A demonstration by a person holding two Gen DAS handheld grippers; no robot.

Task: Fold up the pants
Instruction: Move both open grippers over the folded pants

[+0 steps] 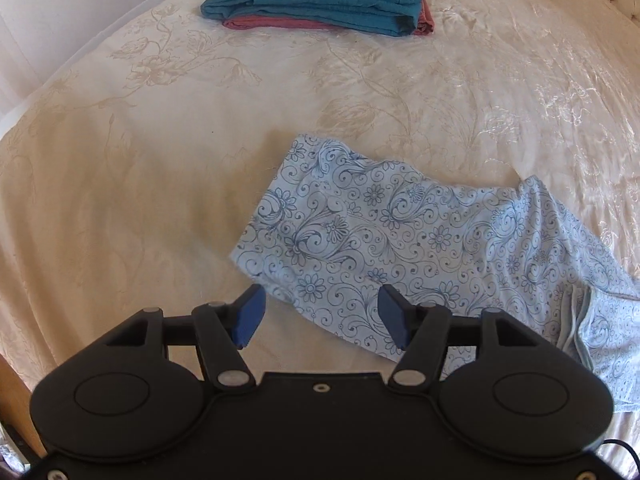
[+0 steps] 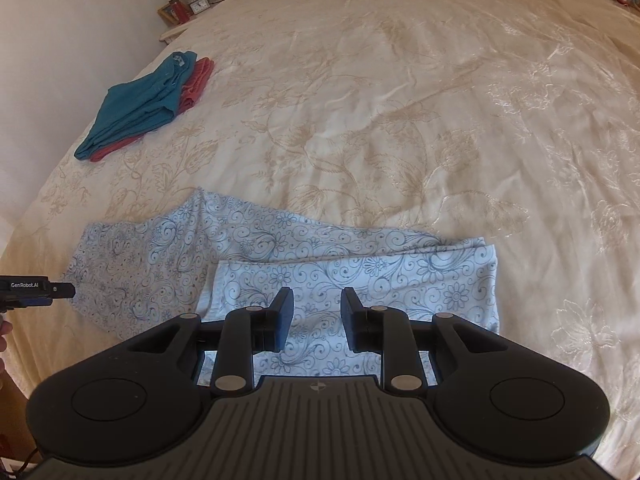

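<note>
Pale-blue floral pants (image 2: 320,264) partly folded on cream bedspread (image 2: 400,120), near bed's edge. Left gripper (image 1: 320,314) at 6 o'clock over one pants end, fingers wide apart, empty. Right gripper (image 2: 316,316) above folded section, fingers parted, gripping nothing. Teal and red folded clothes (image 2: 140,108) at 10 o'clock.

Both wrist views look steeply down, close over bed (image 1: 160,168); share patterned pants (image 2: 360,276), folded stack (image 1: 316,0).
</note>
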